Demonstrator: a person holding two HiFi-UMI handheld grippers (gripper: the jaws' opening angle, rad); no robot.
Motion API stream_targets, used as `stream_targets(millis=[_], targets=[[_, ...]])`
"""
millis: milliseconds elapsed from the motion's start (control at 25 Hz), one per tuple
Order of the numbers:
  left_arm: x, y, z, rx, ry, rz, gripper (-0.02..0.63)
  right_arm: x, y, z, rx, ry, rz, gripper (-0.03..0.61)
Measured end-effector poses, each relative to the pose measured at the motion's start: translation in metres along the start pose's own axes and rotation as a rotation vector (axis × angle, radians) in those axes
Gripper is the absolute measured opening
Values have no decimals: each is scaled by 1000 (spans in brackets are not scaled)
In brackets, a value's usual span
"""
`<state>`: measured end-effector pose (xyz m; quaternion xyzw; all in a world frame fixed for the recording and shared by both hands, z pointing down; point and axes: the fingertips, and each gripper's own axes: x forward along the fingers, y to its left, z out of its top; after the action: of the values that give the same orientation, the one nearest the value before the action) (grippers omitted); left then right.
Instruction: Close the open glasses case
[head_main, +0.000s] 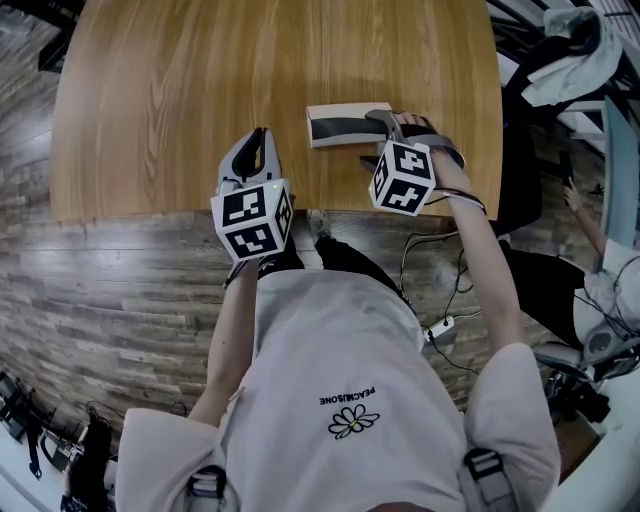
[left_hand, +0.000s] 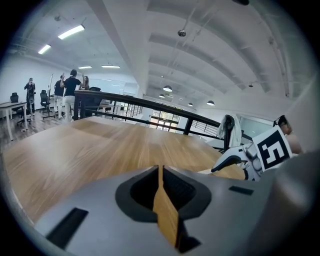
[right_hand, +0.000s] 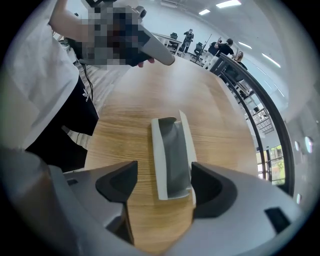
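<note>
The open glasses case (head_main: 340, 125) lies on the wooden table (head_main: 200, 90), a cream shell with a grey lining. In the right gripper view the case (right_hand: 172, 155) runs straight away from me, and its near end sits between the jaws. My right gripper (right_hand: 162, 181) is open, one jaw on either side of that end; the right jaw is close to the raised cream edge. From the head view my right gripper (head_main: 395, 130) is at the case's right end. My left gripper (head_main: 260, 145) hangs over the table's near edge, left of the case, shut and holding nothing (left_hand: 160, 172).
The table's near edge (head_main: 180, 212) runs just under both grippers, with wood-plank floor (head_main: 100, 290) below it. A black railing (left_hand: 150, 107) borders the table's far side. People (left_hand: 70, 95) stand far off. A cable (head_main: 420, 250) hangs under the right arm.
</note>
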<state>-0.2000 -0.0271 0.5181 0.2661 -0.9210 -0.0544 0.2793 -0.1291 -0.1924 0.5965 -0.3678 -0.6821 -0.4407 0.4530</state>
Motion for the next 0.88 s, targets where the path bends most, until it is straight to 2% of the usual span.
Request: stream_targets(millis=[400, 560, 880], targets=[[1, -7, 2, 7, 1, -3, 26, 13, 47, -11, 21, 13, 95, 316], [3, -3, 1, 4, 7, 2, 26, 19, 45, -10, 51, 7, 112, 316], [9, -4, -1, 1, 12, -2, 26, 21, 44, -8, 47, 3, 112, 316]])
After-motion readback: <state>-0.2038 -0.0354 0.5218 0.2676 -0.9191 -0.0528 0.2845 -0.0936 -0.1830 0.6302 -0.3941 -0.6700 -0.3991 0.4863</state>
